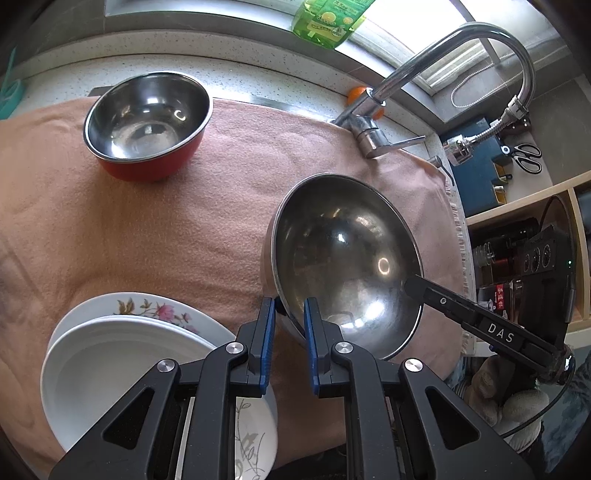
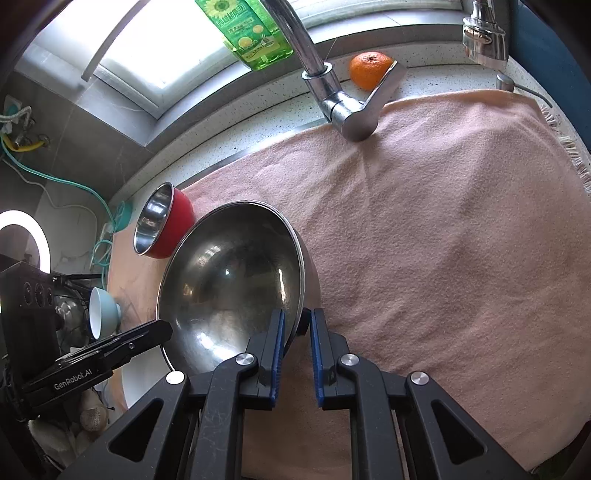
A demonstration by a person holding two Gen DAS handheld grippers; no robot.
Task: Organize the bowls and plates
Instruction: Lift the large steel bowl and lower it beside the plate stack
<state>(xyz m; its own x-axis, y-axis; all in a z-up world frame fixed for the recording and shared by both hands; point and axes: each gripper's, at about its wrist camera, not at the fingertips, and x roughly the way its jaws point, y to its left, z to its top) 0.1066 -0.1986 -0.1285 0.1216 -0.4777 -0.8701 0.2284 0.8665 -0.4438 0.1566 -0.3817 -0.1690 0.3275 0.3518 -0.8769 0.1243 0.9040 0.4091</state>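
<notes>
Both my grippers hold one large steel bowl (image 1: 347,266) by opposite sides of its rim, tilted above the pink towel (image 1: 147,236) that covers the surface. In the left wrist view my left gripper (image 1: 289,332) sits at lower centre, its blue-padded fingers (image 1: 266,332) straddling the near rim, one pad outside and one inside the wall; they look closed on the steel. My right gripper (image 1: 413,286) enters from the lower right and meets the far rim. In the right wrist view the right gripper (image 2: 297,343) pinches the rim at lower centre, while the left gripper (image 2: 162,328) reaches in from the lower left. A grip on each side, I judge, keeps this wide, slick bowl from swinging or slipping.

Just left of my left gripper, at the bottom left of the left wrist view, stacked white plates (image 1: 122,354) lie on the towel, a floral one underneath, so the plates appear already gathered. Farther off, at upper left, a red bowl (image 1: 147,125) with a steel lining stands upright and alone on the towel, a likely partner for nesting. Beyond it, at upper right, the faucet (image 1: 424,77) arches over the towel's far edge, with a green bottle (image 1: 325,22) on the windowsill behind.
</notes>
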